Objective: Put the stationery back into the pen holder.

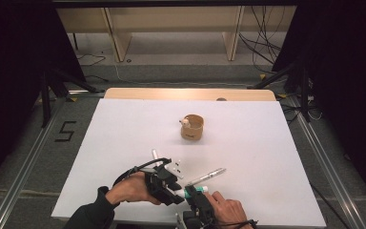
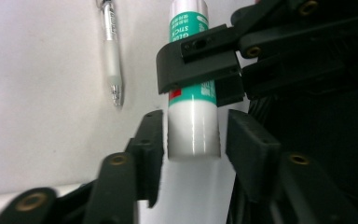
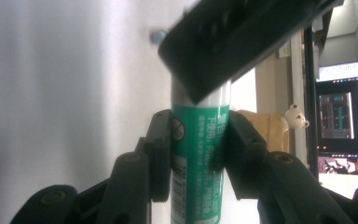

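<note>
Two grippers meet at the near edge of the table (image 1: 124, 124), both around one glue stick (image 2: 193, 116). The right gripper (image 3: 198, 140) is clamped on its green-labelled middle, both pads pressing the tube. The left gripper (image 2: 193, 137) straddles the white cap end; its jaws stand apart, with a sliver of gap on each side, so nothing is pinched there. The stick is a white tube with a green printed label and a small red mark. A pen (image 1: 206, 177) lies just beyond, and a wooden cup (image 1: 192, 127) sits farther off at mid-table.
</note>
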A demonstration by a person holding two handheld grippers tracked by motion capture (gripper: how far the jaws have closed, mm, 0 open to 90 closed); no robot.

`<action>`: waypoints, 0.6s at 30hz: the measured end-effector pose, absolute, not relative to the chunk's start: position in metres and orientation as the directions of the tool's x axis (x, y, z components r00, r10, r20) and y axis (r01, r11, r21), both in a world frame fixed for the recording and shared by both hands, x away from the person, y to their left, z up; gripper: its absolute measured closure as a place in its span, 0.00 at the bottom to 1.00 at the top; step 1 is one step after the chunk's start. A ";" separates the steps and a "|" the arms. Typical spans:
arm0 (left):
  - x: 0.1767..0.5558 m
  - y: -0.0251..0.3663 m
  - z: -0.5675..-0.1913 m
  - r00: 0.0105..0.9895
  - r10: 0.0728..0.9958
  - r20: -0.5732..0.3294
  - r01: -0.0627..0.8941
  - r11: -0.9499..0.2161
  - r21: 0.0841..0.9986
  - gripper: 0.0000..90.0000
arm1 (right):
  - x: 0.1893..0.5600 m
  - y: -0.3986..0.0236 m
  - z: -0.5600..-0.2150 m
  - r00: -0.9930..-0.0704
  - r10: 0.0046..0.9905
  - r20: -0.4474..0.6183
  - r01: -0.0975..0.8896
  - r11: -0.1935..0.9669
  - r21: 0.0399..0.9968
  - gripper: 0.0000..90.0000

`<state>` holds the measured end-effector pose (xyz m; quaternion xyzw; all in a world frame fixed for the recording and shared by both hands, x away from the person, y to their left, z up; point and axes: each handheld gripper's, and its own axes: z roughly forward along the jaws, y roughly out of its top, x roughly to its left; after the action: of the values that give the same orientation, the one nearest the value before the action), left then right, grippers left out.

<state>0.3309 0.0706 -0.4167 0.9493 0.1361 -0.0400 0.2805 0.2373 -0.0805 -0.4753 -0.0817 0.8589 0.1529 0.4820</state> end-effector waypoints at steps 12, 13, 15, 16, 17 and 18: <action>0.334 0.098 -0.420 0.942 0.305 -0.137 0.326 -0.748 0.577 0.35 | 0.247 -0.095 -0.472 -0.542 0.099 -0.835 -0.237 0.935 0.264 0.73; 0.334 0.101 -0.421 0.939 0.316 -0.133 0.331 -0.737 0.590 0.34 | 0.248 -0.097 -0.471 -0.547 0.113 -0.829 -0.229 0.933 0.278 0.73; 0.335 0.106 -0.422 0.934 0.336 -0.123 0.339 -0.722 0.603 0.33 | 0.251 -0.100 -0.469 -0.558 0.153 -0.815 -0.212 0.924 0.319 0.73; 0.336 0.108 -0.423 0.929 0.349 -0.120 0.346 -0.711 0.613 0.32 | 0.253 -0.102 -0.467 -0.566 0.177 -0.805 -0.204 0.916 0.344 0.73; 0.337 0.112 -0.423 0.925 0.363 -0.114 0.350 -0.694 0.629 0.31 | 0.254 -0.103 -0.466 -0.571 0.202 -0.796 -0.190 0.910 0.368 0.73; 0.337 0.115 -0.424 0.919 0.378 -0.116 0.359 -0.676 0.643 0.31 | 0.257 -0.106 -0.463 -0.584 0.225 -0.780 -0.181 0.900 0.396 0.73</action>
<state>0.3373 0.1146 -0.4241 0.9153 0.2013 0.0131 0.3486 0.2566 -0.1058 -0.4631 0.0128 0.8616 0.2229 0.4559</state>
